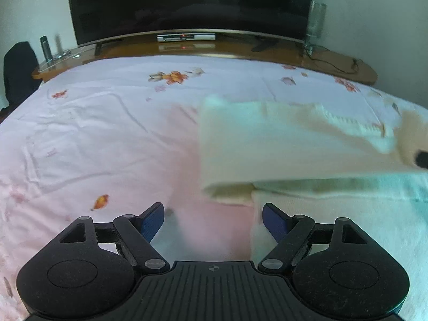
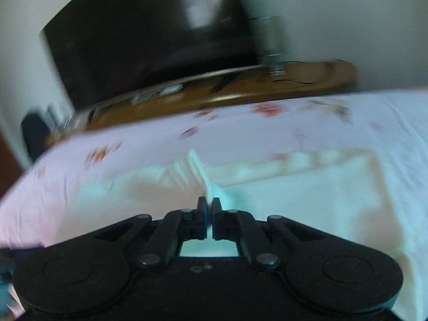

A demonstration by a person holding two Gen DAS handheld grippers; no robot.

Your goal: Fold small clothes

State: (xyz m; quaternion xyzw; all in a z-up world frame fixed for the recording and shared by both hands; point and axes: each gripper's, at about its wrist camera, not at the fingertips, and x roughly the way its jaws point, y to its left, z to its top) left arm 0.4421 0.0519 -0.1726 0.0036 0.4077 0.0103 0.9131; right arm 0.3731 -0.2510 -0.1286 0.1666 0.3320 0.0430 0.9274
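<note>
1. We held the left gripper (image 1: 212,220) low over the bed (image 1: 80,139), level and pointing toward the far edge, its blue pads (image 1: 152,223) spread wide with nothing between them.
2. We saw the cream garment (image 1: 294,144) lying toward the bed's right side, one folded layer lifted above the flat layer beneath; its near left corner sat just beside the left gripper's right pad.
3. We kept the right gripper (image 2: 209,207) tilted, so the bed's far edge slanted in its view, which was blurred.
4. Its jaws were pinched narrow on a raised ridge of the cream garment (image 2: 307,200).
5. Beyond the far edge stood a dark television (image 1: 187,2) on a wooden shelf (image 1: 334,58).
</note>
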